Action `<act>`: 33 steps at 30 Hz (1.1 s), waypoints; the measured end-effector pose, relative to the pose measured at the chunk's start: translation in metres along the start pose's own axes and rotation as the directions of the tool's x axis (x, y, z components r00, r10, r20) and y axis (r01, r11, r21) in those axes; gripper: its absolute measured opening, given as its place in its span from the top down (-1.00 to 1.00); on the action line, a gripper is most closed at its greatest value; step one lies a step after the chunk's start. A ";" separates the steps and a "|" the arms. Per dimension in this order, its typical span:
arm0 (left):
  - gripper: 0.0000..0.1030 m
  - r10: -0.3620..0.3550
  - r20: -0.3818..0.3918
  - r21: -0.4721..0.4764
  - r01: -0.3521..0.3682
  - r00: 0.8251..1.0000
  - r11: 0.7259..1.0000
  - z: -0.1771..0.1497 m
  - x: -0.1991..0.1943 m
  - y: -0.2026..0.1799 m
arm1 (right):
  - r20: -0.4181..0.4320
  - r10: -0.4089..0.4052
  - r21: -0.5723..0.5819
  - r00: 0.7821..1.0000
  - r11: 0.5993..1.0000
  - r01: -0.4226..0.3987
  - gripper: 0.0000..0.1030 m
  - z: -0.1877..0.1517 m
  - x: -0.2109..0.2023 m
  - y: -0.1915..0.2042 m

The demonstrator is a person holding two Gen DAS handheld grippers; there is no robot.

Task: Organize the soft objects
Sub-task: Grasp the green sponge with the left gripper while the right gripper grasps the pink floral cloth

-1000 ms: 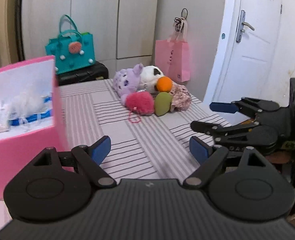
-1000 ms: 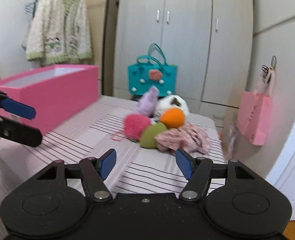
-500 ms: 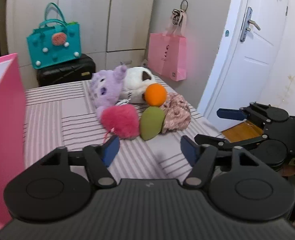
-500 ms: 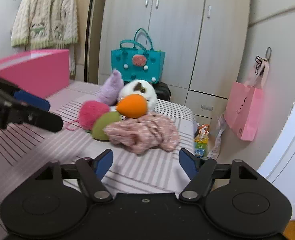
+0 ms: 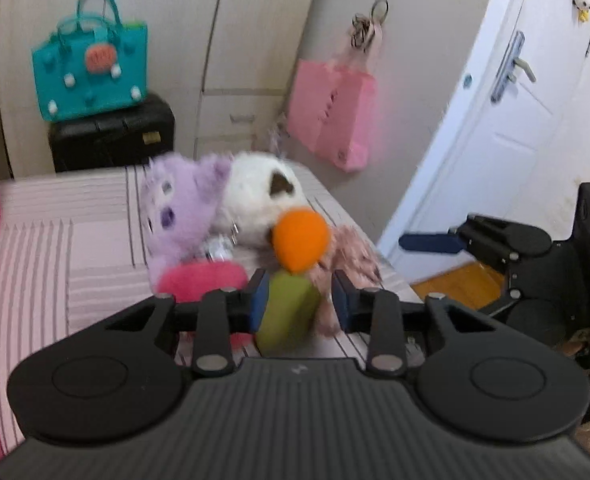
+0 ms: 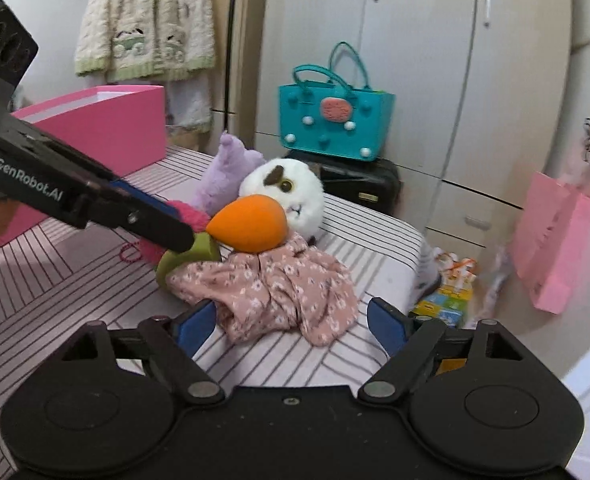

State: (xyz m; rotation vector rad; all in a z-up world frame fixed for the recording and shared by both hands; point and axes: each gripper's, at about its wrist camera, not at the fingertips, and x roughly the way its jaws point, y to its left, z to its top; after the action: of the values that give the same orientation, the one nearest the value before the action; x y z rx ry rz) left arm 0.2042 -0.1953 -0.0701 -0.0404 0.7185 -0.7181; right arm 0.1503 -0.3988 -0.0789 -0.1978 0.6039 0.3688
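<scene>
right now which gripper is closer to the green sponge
Left. The left gripper has its open jaws on either side of the green sponge. The right gripper sits further back, with the floral cloth between it and the sponge.

orange sponge, floral pink cloth

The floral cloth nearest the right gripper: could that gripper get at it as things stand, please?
Probably yes: the right gripper has its jaws open around the floral cloth, with nothing between them.
</scene>
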 end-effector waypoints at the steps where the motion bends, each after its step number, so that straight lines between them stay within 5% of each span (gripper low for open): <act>1: 0.35 0.011 0.024 0.007 -0.011 1.000 1.000 0.001 0.000 -0.001 | -0.001 0.018 0.003 1.000 1.000 -0.018 -0.67 0.002 0.003 -0.003; 15: 0.35 0.027 -0.032 0.054 -0.026 0.999 0.998 -0.006 0.018 0.002 | 0.001 0.147 0.121 0.989 0.982 -0.147 -0.64 0.002 0.033 -0.020; 17: 0.35 0.033 -0.035 0.067 -0.031 0.999 0.997 -0.005 0.019 -0.001 | 0.001 0.158 0.127 0.987 0.979 -0.157 -0.44 0.000 0.032 -0.018; 22: 0.27 0.056 -0.036 0.110 -0.052 0.998 0.993 -0.004 0.021 -0.009 | 0.000 0.175 0.114 0.985 0.978 -0.174 0.45 -0.003 0.023 -0.010; 33: 0.19 0.051 -0.019 0.225 -0.046 0.999 0.973 -0.007 0.016 -0.026 | -0.025 0.109 0.135 0.994 0.985 -0.104 0.62 -0.002 -0.009 -0.002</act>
State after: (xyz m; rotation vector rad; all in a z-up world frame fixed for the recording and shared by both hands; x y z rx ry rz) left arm 0.1930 -0.2230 -0.0780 0.1925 0.6554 -0.7504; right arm 0.1427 -0.4035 -0.0749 -0.0431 0.6706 0.4276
